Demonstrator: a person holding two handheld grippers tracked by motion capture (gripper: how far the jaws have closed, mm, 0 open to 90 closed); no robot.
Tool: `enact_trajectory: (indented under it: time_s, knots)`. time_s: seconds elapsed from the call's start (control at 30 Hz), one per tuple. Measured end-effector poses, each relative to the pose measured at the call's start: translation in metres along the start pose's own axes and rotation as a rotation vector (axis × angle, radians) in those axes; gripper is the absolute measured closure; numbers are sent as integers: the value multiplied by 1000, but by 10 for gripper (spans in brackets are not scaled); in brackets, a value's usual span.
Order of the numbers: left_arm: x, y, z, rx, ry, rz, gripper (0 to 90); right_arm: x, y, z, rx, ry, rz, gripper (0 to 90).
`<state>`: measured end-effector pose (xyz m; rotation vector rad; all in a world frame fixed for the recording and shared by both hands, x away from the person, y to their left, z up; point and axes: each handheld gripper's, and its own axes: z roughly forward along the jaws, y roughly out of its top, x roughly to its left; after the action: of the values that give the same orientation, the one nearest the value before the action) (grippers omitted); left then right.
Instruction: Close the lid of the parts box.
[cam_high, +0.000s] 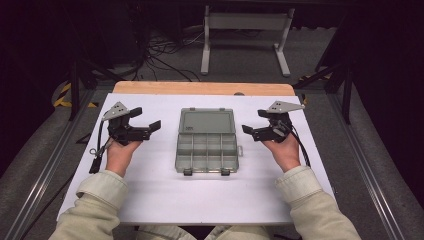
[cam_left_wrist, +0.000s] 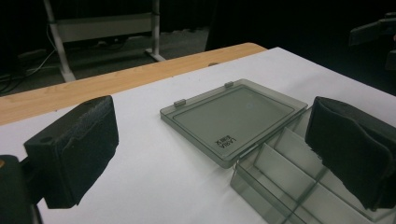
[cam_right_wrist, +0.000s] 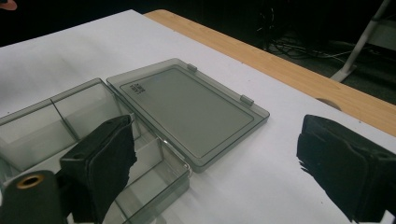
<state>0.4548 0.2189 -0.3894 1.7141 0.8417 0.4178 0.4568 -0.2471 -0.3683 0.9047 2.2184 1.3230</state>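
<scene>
At the centre of the high view, a grey compartment box (cam_high: 207, 141) lay open on the white worktop (cam_high: 160, 190), lid flat behind, between the left claw (cam_high: 146, 120) and right claw (cam_high: 254, 123), both spread wide and empty.
</scene>
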Motion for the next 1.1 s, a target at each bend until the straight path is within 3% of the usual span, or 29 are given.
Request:
enact_trajectory:
  time_s: [0.43,0.7,1.1]
  knots:
    - [-1,9,30,25,-5,13,35,-6,7,19,16,2,0,116]
    - [1,10,47,80,8,62,37,-9,9,32,29,-11,-22,118]
    - [11,2,64,101,21,26,42,-18,9,48,51,-23,-13,119]
